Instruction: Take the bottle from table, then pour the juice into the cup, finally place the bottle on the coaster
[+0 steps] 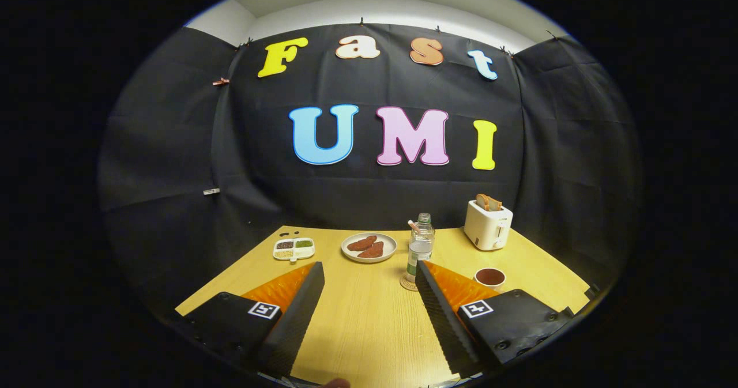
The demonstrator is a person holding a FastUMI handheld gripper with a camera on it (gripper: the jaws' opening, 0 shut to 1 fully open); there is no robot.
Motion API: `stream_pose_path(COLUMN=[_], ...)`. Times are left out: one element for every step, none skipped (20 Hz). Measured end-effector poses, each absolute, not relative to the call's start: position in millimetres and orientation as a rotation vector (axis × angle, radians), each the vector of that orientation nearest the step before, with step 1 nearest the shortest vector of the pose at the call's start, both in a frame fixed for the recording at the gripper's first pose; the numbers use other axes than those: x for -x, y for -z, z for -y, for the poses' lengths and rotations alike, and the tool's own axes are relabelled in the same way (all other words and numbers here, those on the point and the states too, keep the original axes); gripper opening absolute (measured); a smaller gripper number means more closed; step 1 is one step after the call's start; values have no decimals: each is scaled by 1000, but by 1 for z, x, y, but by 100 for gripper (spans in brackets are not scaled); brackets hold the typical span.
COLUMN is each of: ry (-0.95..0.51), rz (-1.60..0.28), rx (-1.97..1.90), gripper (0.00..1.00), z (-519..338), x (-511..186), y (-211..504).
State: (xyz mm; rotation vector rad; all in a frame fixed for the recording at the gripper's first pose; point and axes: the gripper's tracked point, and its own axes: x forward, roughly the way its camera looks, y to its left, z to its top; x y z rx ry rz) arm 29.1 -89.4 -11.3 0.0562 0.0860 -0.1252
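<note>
A clear plastic bottle point(420, 248) stands upright on a round coaster point(409, 283), just beyond the tip of the right finger. A white cup point(490, 277) holding dark juice sits to the right of the bottle, behind the right finger. My gripper point(369, 270) is open wide above the wooden table point(369, 319), nothing between its fingers. The bottle is apart from both fingers.
A white plate point(369, 247) with brown slices lies left of the bottle. A small divided tray point(294, 249) of condiments sits further left. A white toaster point(488, 225) with bread stands at the back right. The table's edges drop off left and right.
</note>
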Motion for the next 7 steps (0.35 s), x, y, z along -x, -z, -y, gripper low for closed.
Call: stream_pose_path(ry=[120,123,114,102,99,95,87], rz=[-85,-87,-87,-87,-89,-85,-82], rx=[-44,-33,-29,-28,-26,-23,-9], gripper=[97,97,97,97,97,97,97], z=[101,110,116,121,129,135,141], x=[-30,-24,-20,-18,-13,-10,-8], y=[13,11,8,5,4,1,-3])
